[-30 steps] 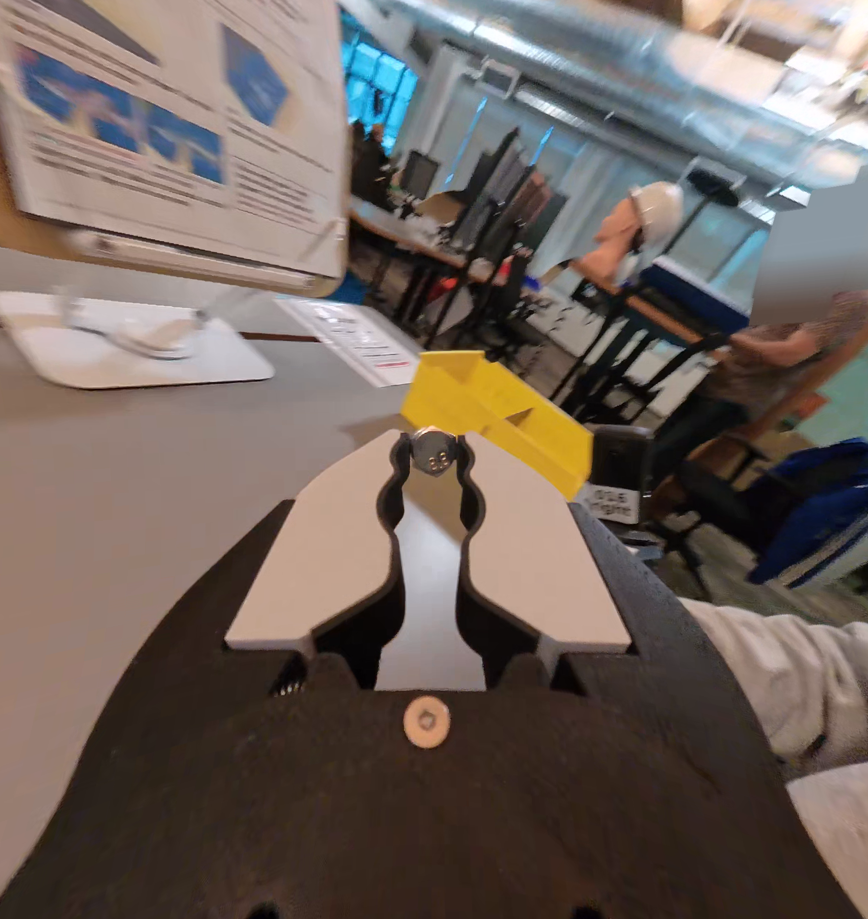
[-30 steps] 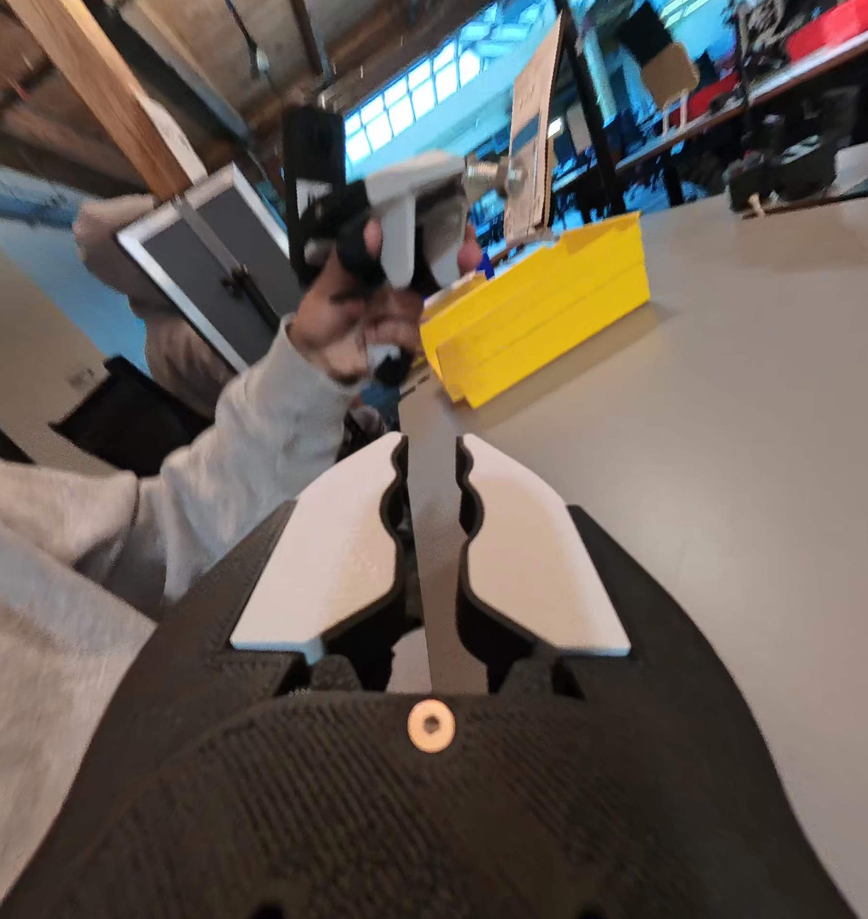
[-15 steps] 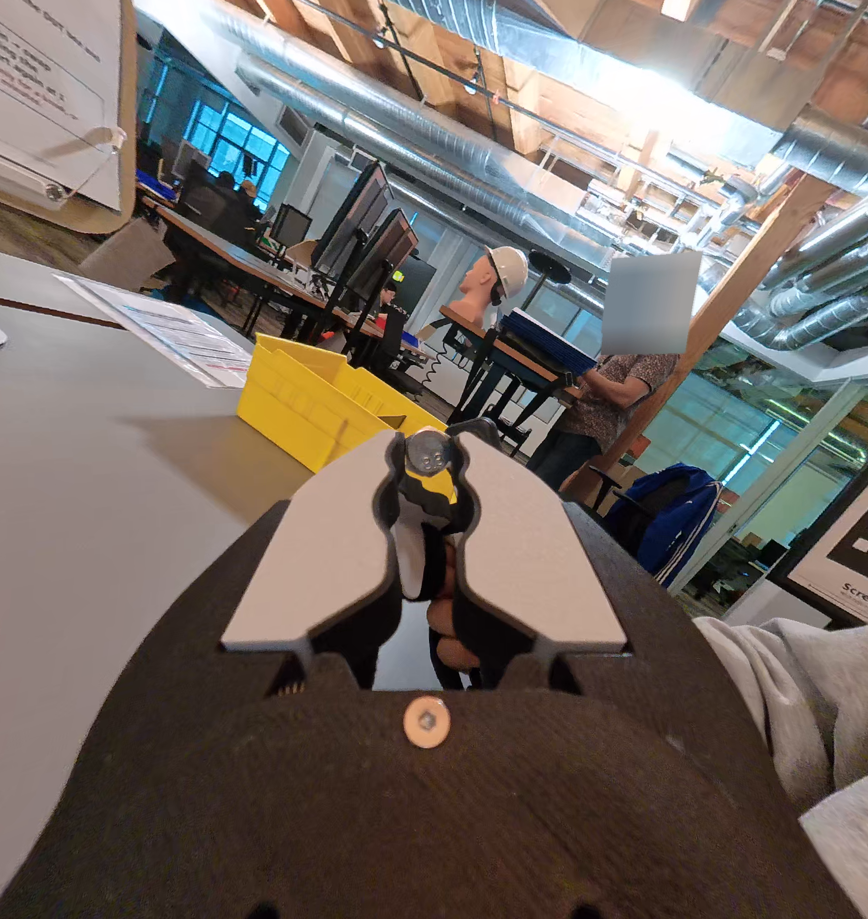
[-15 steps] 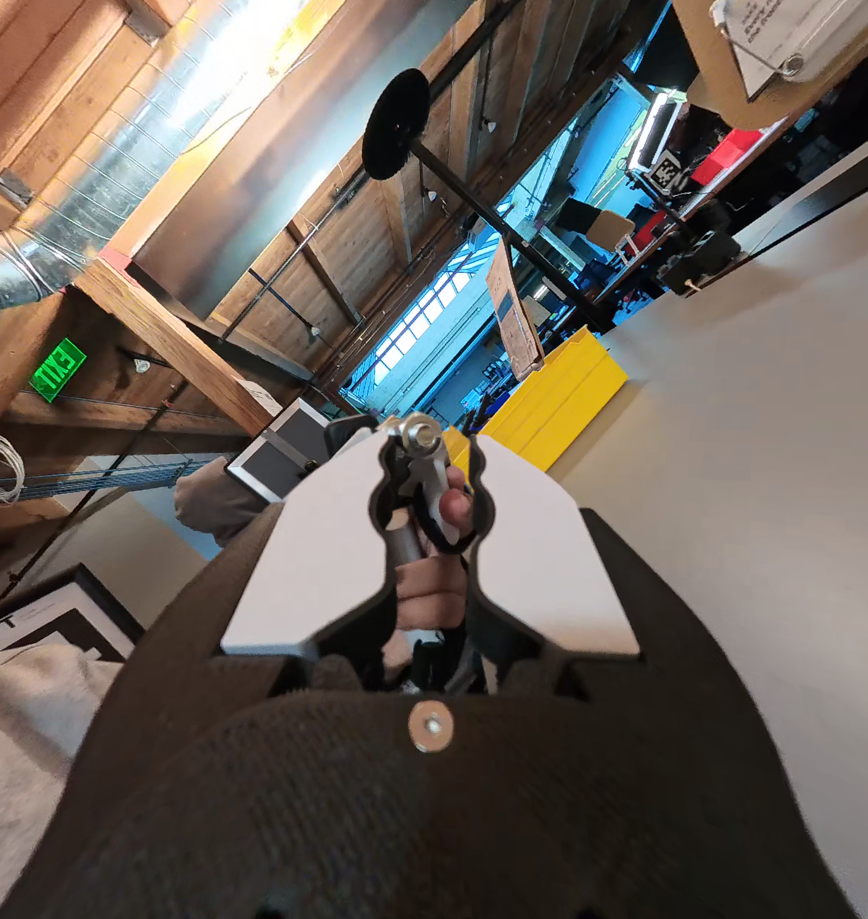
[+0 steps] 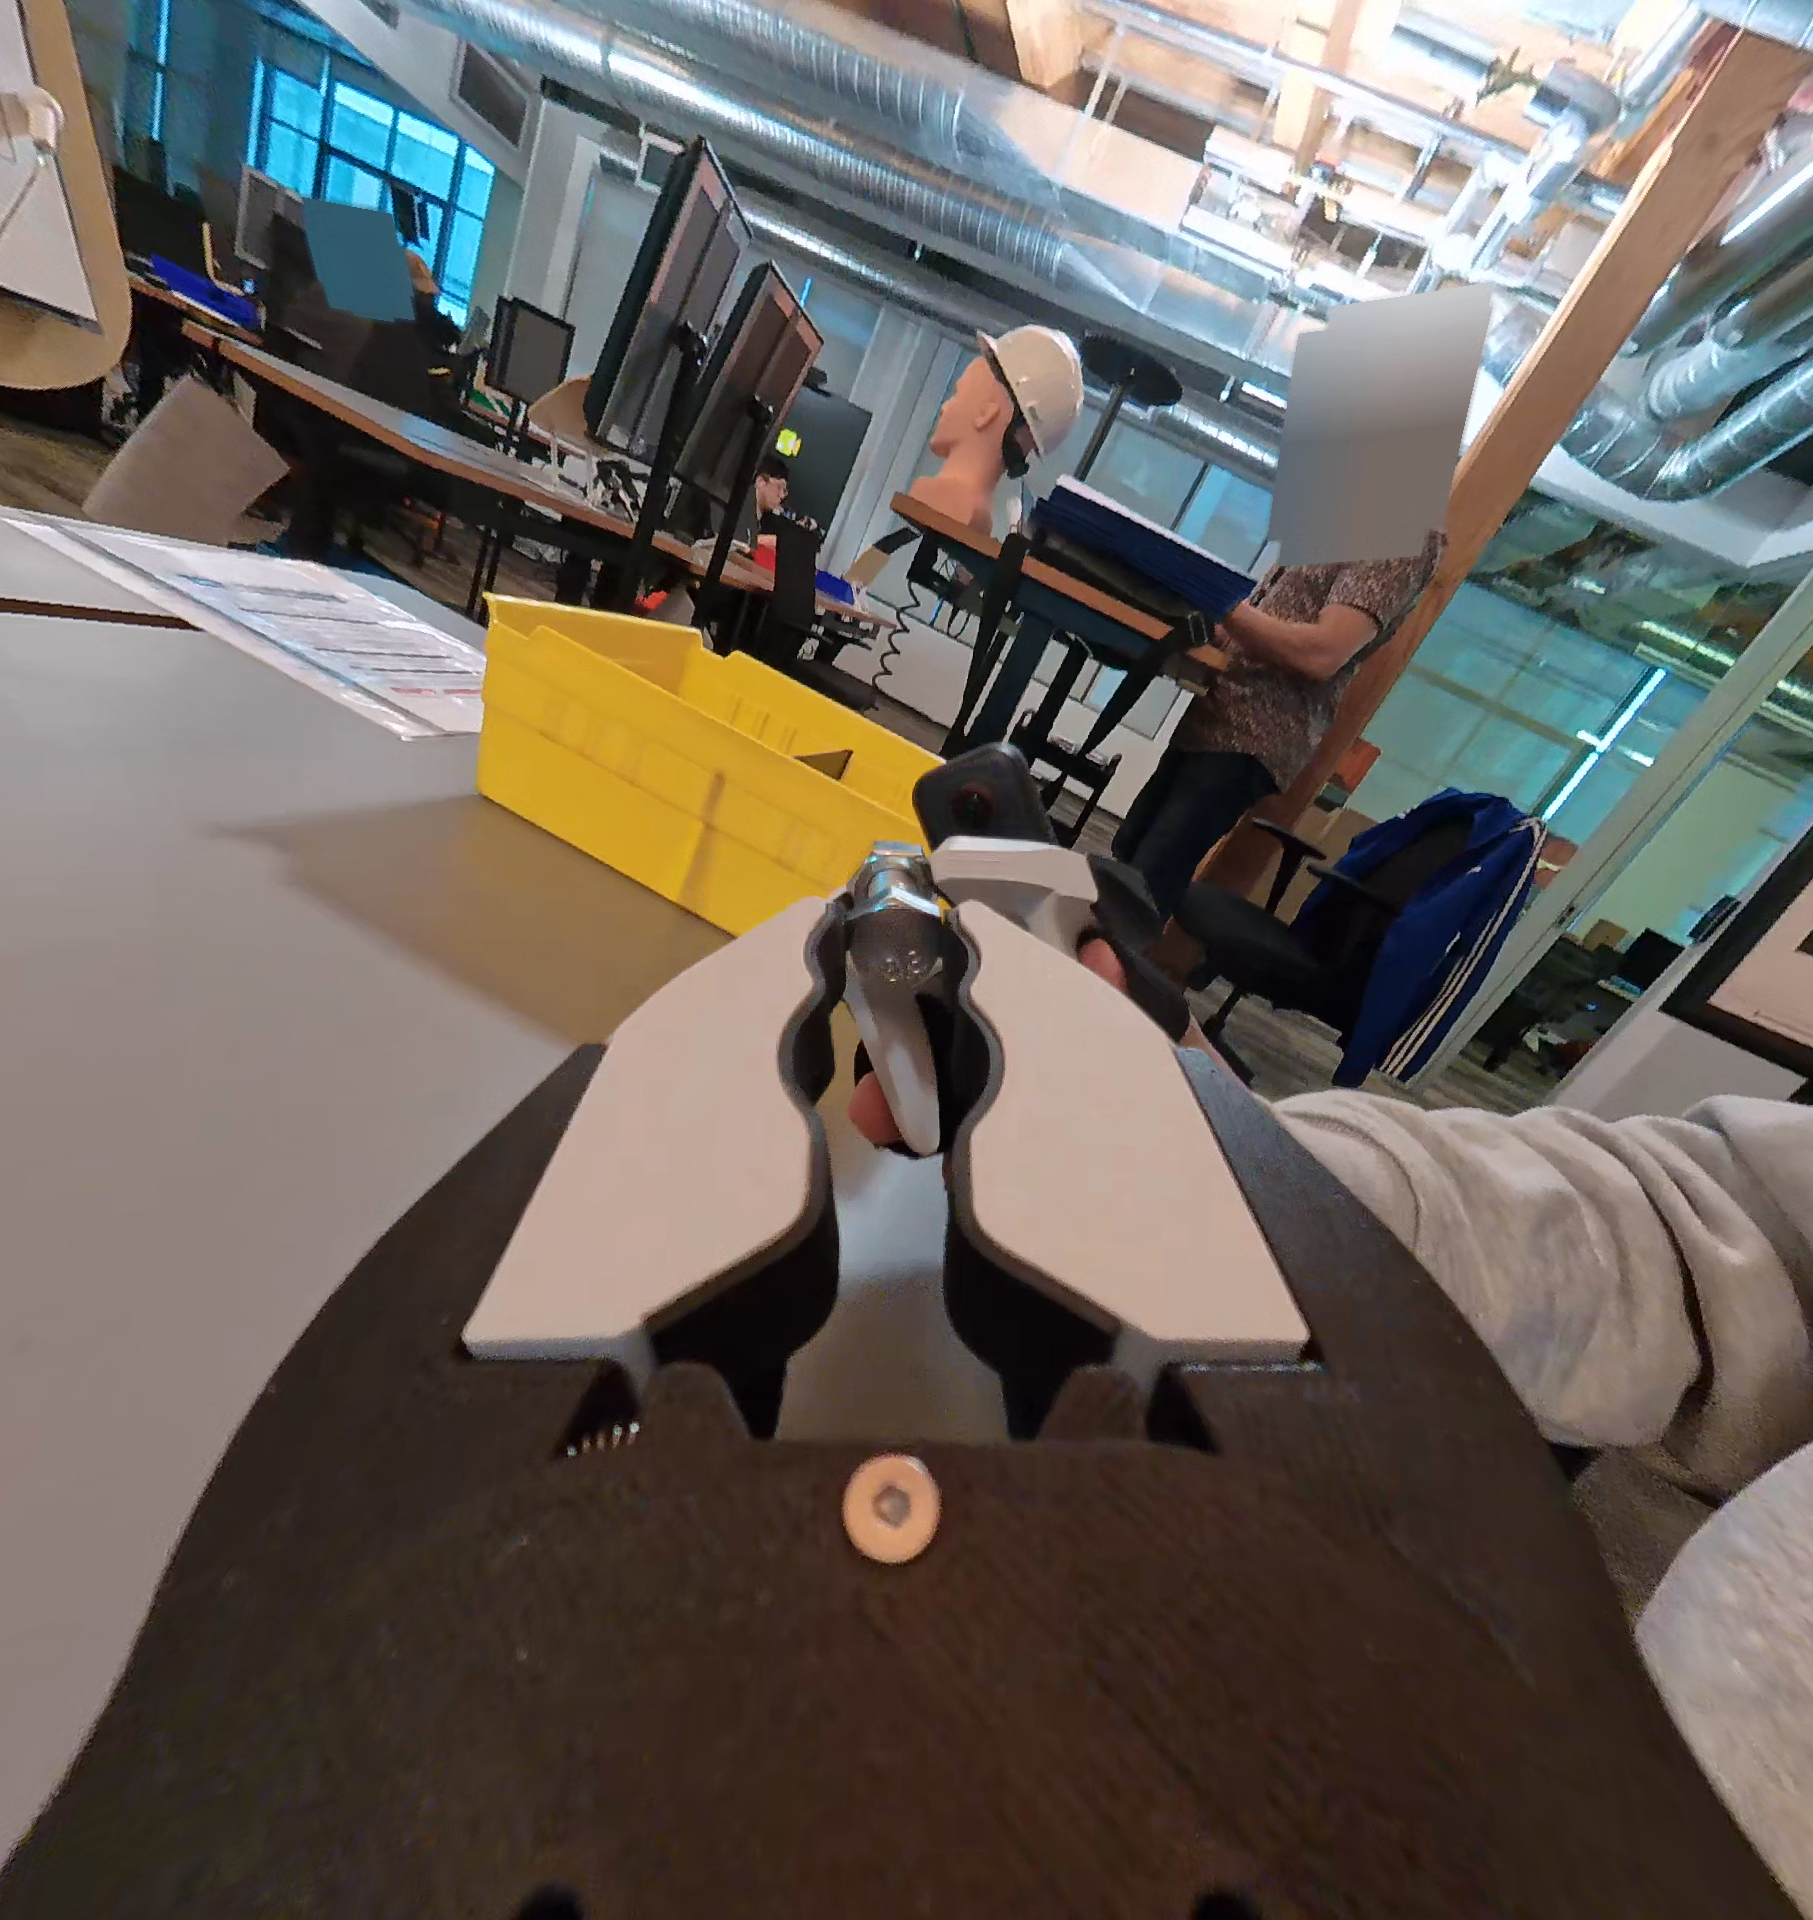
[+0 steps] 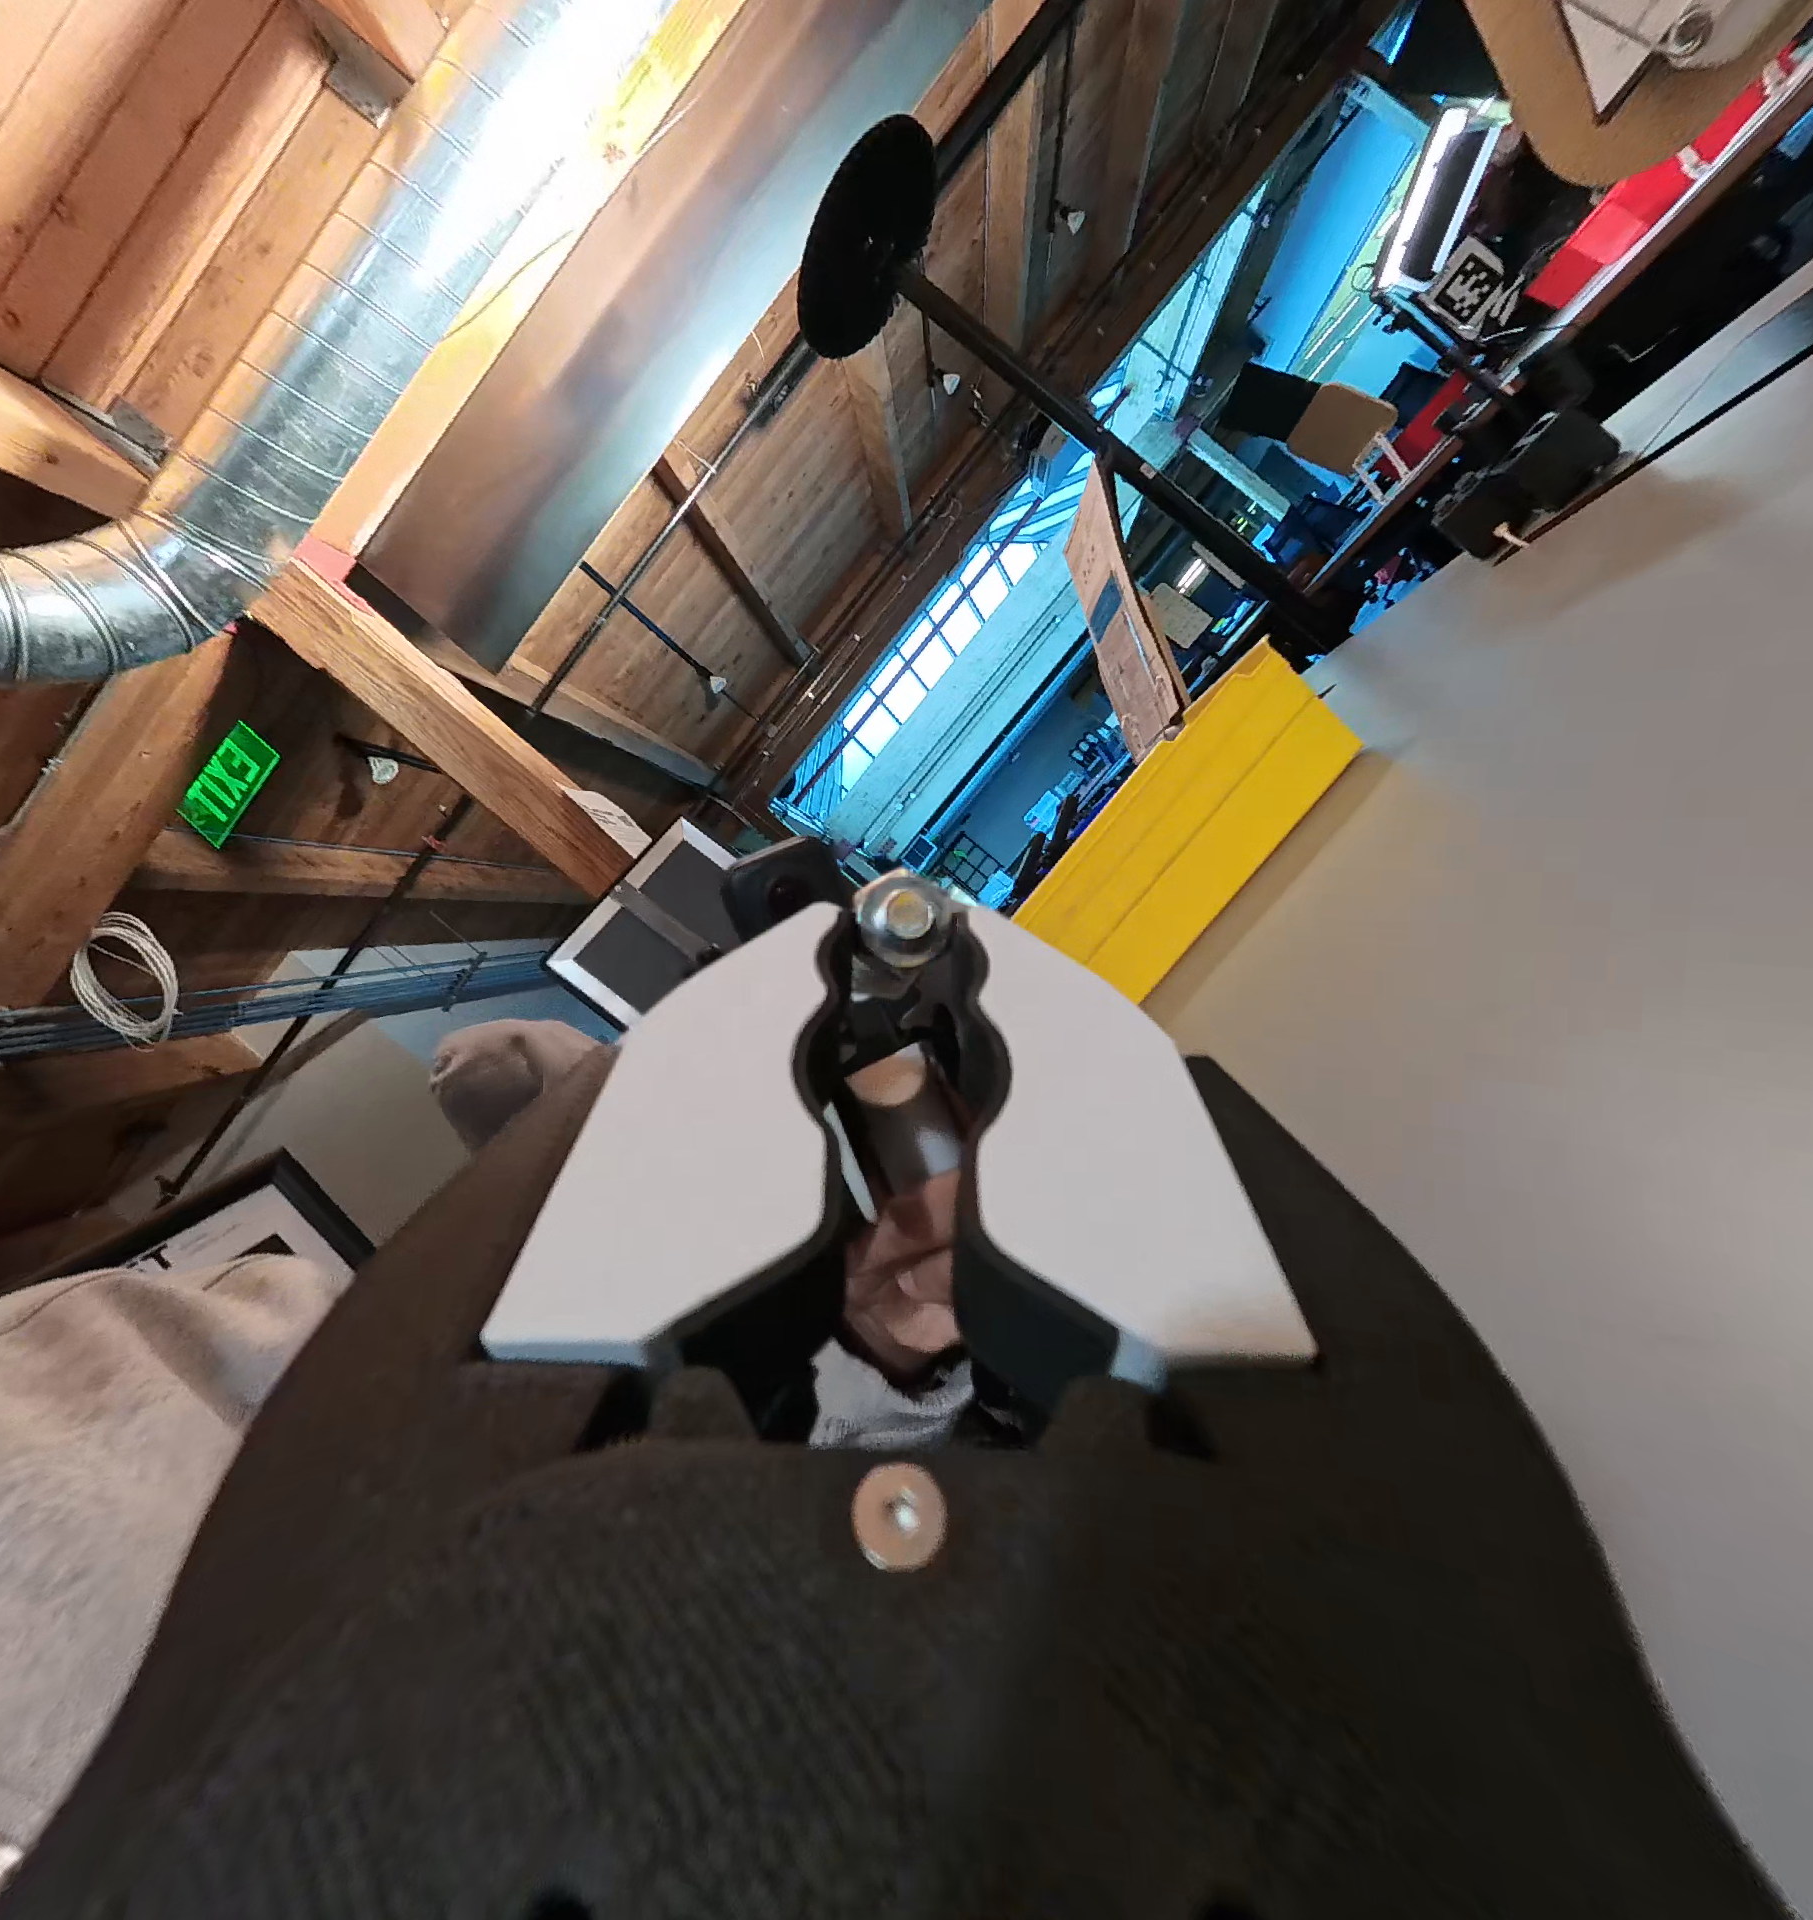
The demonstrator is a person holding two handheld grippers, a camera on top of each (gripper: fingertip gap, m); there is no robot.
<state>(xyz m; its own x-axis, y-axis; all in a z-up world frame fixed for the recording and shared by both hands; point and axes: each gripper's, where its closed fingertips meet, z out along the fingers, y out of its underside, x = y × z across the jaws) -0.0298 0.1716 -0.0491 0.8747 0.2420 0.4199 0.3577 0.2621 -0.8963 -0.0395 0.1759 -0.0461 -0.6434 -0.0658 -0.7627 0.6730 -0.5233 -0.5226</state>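
1. The left tongs (image 5: 897, 961) pinch the hexagonal head of a steel bolt (image 5: 894, 951), held up in the air above the grey desk (image 5: 206, 935).
2. The bolt's long axis runs straight forward, away from the left camera and in line with the fingers; a nut (image 5: 889, 868) sits on its shank just beyond the head.
3. The right tongs (image 6: 897, 935) meet it head-on from the far end: the nut (image 6: 897, 920) and the bolt's tip lie between their tips, which look closed on the nut (contact on both sides is hard to confirm).
4. Both tongs are thus at the bolt, one at each end, facing each other along its axis.
5. A yellow bin (image 5: 673, 748) rests on the desk just behind, near a printed sheet (image 5: 289, 623); a person (image 5: 1286, 665) stands at a far workbench.
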